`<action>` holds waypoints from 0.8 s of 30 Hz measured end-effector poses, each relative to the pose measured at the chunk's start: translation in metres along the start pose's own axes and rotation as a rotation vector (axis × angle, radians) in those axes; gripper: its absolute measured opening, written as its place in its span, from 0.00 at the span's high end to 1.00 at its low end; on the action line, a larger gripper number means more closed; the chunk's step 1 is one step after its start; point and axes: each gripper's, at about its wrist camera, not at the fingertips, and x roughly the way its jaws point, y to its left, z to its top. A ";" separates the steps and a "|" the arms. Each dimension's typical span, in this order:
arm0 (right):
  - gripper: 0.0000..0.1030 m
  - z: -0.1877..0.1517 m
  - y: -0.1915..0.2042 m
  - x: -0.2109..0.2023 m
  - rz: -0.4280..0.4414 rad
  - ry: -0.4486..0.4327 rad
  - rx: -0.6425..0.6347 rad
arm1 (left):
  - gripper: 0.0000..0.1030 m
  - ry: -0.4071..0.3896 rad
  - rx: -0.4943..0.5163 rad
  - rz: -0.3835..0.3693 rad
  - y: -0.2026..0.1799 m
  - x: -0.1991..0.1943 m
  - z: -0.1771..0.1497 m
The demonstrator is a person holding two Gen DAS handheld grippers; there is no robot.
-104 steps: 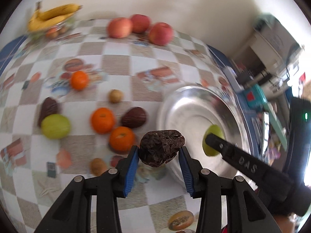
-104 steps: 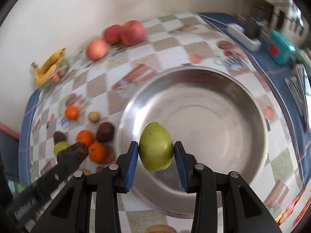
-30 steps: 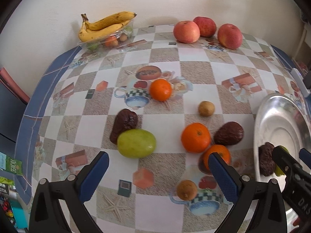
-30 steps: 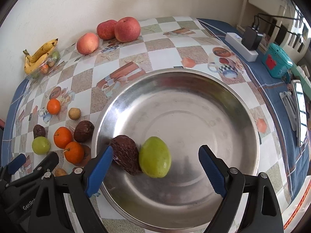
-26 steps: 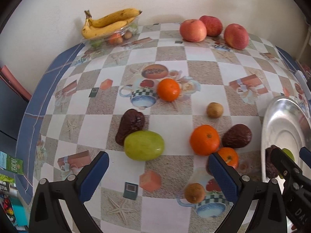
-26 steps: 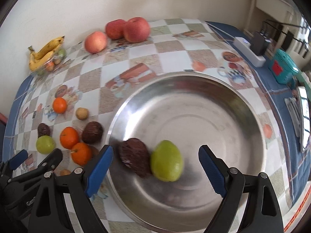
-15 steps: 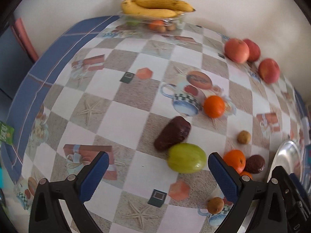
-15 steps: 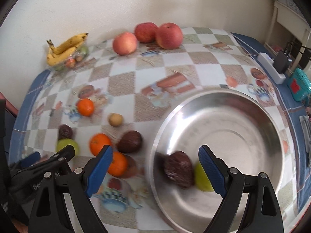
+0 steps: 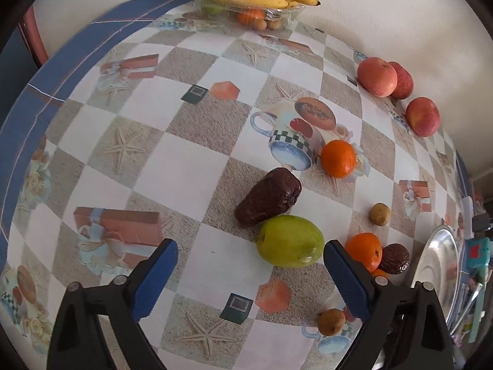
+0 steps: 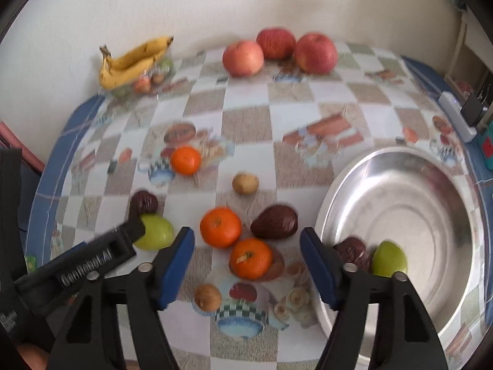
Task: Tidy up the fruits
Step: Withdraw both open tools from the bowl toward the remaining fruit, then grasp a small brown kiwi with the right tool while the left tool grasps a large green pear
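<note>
My left gripper (image 9: 249, 273) is open and empty, hovering just in front of a green fruit (image 9: 289, 241) and a dark brown wrinkled fruit (image 9: 268, 196) that touch each other on the checked tablecloth. My right gripper (image 10: 246, 265) is open and empty above two oranges (image 10: 251, 257) and another dark fruit (image 10: 274, 222). The steel bowl (image 10: 431, 191) at the right holds a green fruit (image 10: 389, 259) and a dark fruit (image 10: 351, 251). The left gripper's finger (image 10: 92, 254) shows in the right wrist view beside the green fruit (image 10: 155, 231).
Three apples (image 10: 277, 49) and a clear tray with bananas (image 10: 132, 60) stand at the back by the wall. A lone orange (image 10: 185, 160) and two small brown round fruits (image 10: 245, 183) lie on the cloth. A power strip (image 10: 456, 120) sits at the right table edge.
Both grippers let go of their fruits in the bowl and opened. Both have swung left, away from the bowl, toward the loose fruit on the cloth.
</note>
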 end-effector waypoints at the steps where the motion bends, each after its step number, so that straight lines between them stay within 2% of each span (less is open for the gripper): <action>1: 0.36 -0.003 0.000 0.004 0.009 0.023 0.002 | 0.06 -0.001 -0.001 -0.004 0.000 0.000 0.000; 4: 0.41 -0.010 0.004 0.013 0.027 0.075 0.000 | 0.06 -0.004 -0.020 -0.025 0.003 -0.001 0.002; 10: 0.42 -0.015 0.004 0.015 0.047 0.120 0.021 | 0.06 -0.006 -0.007 -0.034 0.001 0.000 0.003; 15: 0.45 -0.021 0.013 0.021 0.065 0.159 -0.017 | 0.06 0.005 0.004 -0.029 -0.001 0.003 0.003; 20: 0.54 -0.029 0.019 0.033 0.072 0.209 -0.042 | 0.06 0.007 0.021 -0.033 -0.004 0.003 0.003; 24: 0.64 -0.030 0.024 0.033 0.081 0.214 -0.064 | 0.06 0.005 0.037 -0.041 -0.008 0.005 0.002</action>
